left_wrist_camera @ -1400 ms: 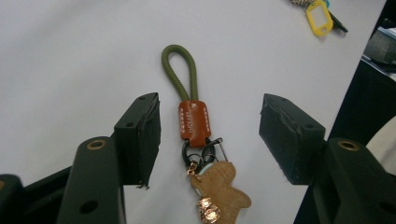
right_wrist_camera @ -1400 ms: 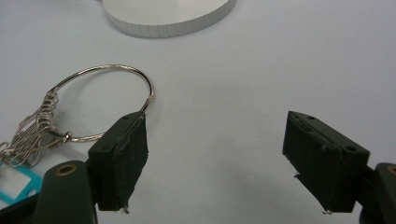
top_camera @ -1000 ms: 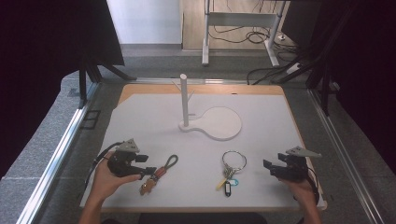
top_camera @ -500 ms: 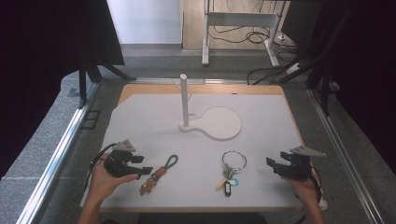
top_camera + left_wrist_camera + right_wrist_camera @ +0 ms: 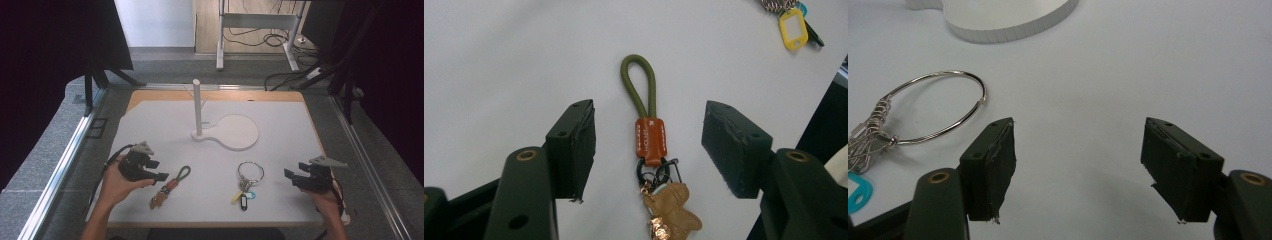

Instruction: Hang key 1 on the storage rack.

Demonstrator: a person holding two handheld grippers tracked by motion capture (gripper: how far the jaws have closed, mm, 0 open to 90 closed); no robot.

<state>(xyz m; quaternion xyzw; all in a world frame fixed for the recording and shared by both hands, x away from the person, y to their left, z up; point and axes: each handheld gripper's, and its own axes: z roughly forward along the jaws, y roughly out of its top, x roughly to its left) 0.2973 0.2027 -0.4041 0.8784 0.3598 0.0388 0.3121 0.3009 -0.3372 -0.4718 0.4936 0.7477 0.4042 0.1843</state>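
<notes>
A keychain with an olive cord loop, a brown leather band and a tan figure charm lies on the white board; from above the keychain sits front left. My left gripper is open just left of it, and its jaws stand on either side of the leather band in the left gripper view. A large metal ring with coloured tags lies front centre. My right gripper is open to the right of the ring, with bare board between its jaws.
A white stand with an upright post and a round flat base stands mid-board. A yellow tag shows far off in the left gripper view. The board's front edge lies close below both hands. Metal rails flank the table.
My left gripper has shifted slightly left and back from the olive keychain. The right gripper has drifted a little to the right. Both keychains lie where they were.
</notes>
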